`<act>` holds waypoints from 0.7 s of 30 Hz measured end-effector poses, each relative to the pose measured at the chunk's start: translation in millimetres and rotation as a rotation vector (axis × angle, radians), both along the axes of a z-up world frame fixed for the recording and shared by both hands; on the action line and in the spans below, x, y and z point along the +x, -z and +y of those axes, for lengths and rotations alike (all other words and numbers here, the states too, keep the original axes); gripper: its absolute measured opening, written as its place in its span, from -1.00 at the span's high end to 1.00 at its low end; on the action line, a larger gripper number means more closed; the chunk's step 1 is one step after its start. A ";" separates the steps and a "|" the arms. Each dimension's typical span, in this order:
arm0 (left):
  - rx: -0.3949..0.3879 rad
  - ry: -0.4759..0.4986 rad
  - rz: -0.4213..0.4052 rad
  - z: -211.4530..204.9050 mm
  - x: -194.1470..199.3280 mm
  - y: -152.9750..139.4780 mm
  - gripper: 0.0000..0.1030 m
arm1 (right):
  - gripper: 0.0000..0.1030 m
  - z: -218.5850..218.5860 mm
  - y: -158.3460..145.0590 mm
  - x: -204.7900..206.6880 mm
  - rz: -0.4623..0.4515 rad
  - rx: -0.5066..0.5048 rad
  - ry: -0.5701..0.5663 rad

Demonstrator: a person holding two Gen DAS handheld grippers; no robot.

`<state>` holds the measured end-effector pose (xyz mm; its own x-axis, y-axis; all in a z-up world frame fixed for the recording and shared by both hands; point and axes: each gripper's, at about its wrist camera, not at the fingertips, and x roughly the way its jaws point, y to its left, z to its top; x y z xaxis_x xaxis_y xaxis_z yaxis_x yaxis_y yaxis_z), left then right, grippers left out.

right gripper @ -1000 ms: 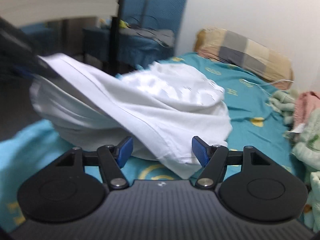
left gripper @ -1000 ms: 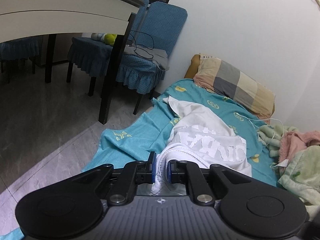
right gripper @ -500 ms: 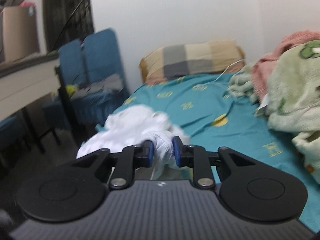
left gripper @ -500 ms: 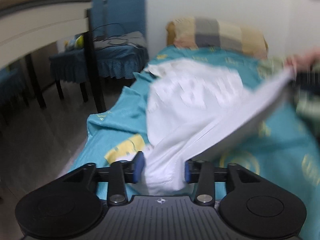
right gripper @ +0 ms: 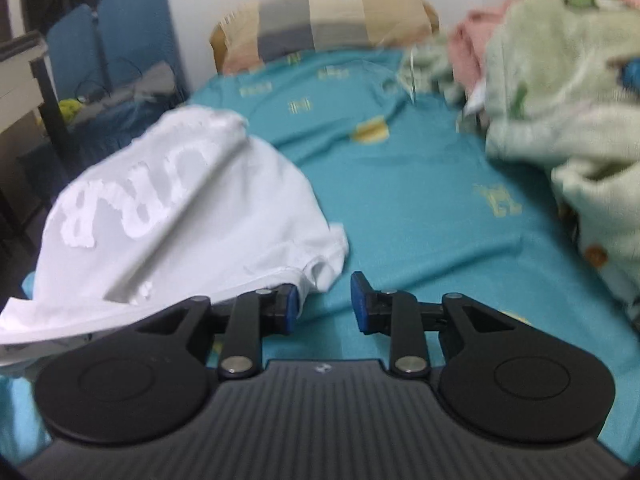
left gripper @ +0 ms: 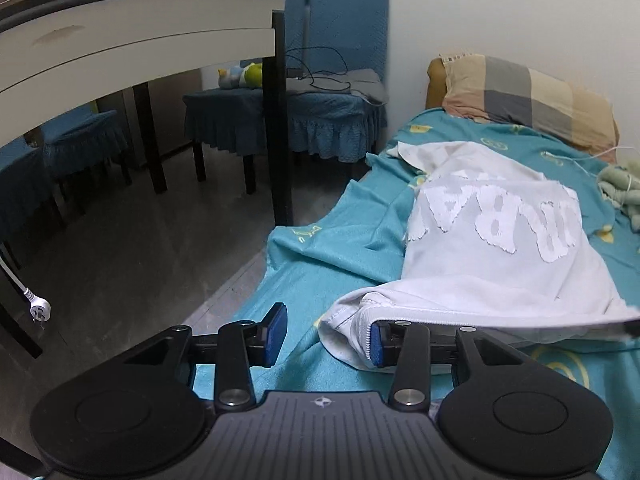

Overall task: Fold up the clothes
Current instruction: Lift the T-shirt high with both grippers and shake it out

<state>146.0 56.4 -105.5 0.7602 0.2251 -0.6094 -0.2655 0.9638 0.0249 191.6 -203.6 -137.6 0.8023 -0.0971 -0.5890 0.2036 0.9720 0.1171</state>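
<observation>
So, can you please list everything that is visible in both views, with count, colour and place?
T-shirt: one, white with white lettering, on the bed's left part.
Bedsheet: one, teal with yellow prints, covering the bed.
Pillow: one, beige and grey checks, at the bed's head.
Blankets: a pile, green and pink, on the bed's right side.
Chairs: blue covers, left of the bed.
Table: one, white with black legs, left.
Plug: one, white, hanging left.
Left gripper: fingers open.
Right gripper: fingers open.

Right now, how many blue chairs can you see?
3. Two blue chairs stand side by side against the wall near the pillow, one closer to the bed than the other. A third sits under the desk. More may be hidden.
</observation>
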 end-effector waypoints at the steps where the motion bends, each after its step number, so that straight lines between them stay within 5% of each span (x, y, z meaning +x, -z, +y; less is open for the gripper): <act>1: 0.000 0.010 -0.011 -1.0 -0.8 -1.7 0.19 | 0.43 1.7 -4.8 -2.7 -0.034 -0.009 0.006; 4: -0.002 0.041 -0.048 -4.0 -3.3 -7.5 0.38 | 0.62 0.4 -22.4 -13.2 -0.153 -0.008 0.036; 8: -0.011 0.080 -0.172 -11.2 -11.8 -30.3 0.88 | 0.88 3.0 -45.5 -27.1 -0.266 0.007 0.052; 12: -0.057 0.098 -0.313 -8.6 -22.6 -69.0 0.94 | 0.90 2.0 -84.3 -41.7 -0.374 0.049 0.074; 21: -0.113 0.126 -0.663 9.3 -78.5 -272.3 0.95 | 0.91 6.9 -249.3 -105.7 -0.666 0.057 0.009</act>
